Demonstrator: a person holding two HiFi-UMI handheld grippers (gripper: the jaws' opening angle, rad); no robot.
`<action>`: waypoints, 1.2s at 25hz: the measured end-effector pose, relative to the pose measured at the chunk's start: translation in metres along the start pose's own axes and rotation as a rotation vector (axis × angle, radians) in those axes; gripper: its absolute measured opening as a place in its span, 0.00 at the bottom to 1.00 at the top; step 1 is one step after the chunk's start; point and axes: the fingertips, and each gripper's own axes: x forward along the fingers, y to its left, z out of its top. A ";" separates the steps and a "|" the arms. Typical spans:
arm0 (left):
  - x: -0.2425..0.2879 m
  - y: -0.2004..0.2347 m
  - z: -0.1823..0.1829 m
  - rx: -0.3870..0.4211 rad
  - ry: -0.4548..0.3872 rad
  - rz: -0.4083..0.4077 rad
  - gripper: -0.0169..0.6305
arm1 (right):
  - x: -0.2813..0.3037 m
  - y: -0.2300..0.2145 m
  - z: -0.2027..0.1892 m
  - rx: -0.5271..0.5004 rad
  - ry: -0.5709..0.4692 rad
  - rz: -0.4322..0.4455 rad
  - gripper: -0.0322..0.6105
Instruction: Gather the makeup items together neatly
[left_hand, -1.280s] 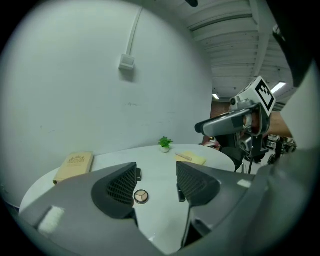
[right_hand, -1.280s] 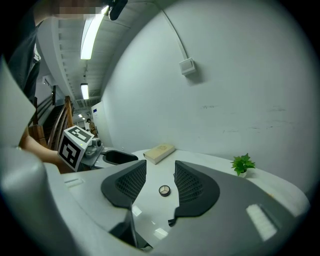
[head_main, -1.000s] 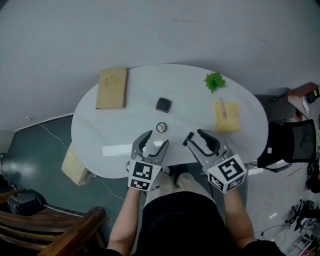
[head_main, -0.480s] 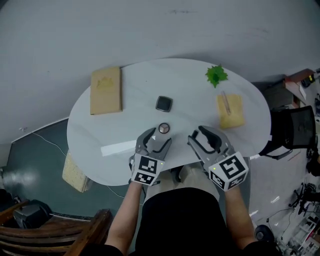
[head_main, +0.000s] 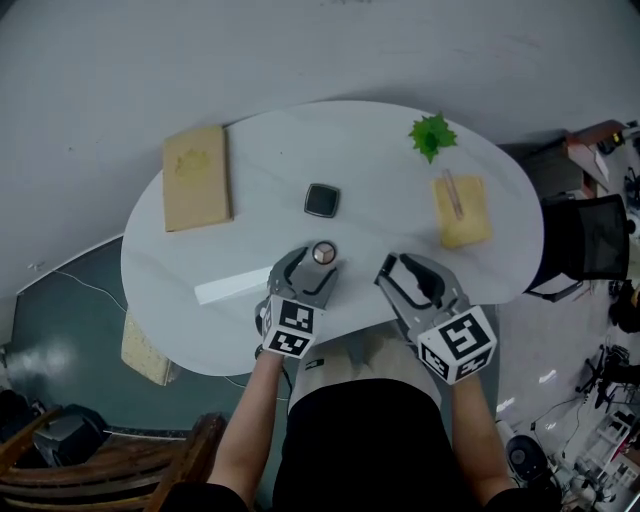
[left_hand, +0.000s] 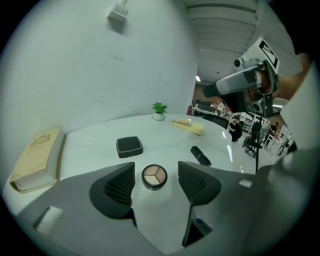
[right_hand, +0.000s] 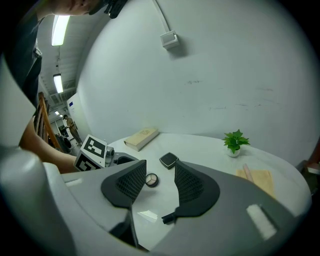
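Note:
On the white oval table (head_main: 200, 260) a round eyeshadow pot (head_main: 322, 252) lies just ahead of my left gripper (head_main: 309, 271). In the left gripper view the pot (left_hand: 153, 176) sits between the open jaw tips, and neither pad touches it. A black square compact (head_main: 322, 200) lies farther back, also visible from the left gripper as the compact (left_hand: 129, 146). A black lipstick tube (left_hand: 200, 155) rests to the right; its end (right_hand: 169, 217) peeks out under my right jaw. My right gripper (head_main: 395, 268) hovers open with nothing between its jaws.
A tan book (head_main: 195, 177) lies at the table's left. A small green plant (head_main: 432, 133) and a yellow cloth (head_main: 461, 210) with a pinkish stick on it are at the right. A wooden chair (head_main: 120, 465) stands lower left, a black office chair (head_main: 590, 250) at the right.
Both grippers have come down toward the table. The left one moved forward, so the round pot, earlier ahead of it, now lies between its jaw tips.

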 end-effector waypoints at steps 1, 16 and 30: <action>0.002 0.001 -0.002 0.001 0.005 -0.001 0.44 | 0.001 0.000 -0.002 0.002 0.005 0.001 0.30; 0.026 -0.002 -0.025 0.033 0.065 0.023 0.40 | 0.006 -0.002 -0.021 0.011 0.046 0.019 0.30; 0.032 0.005 -0.029 0.014 0.069 0.064 0.34 | 0.004 -0.007 -0.026 0.019 0.055 0.011 0.30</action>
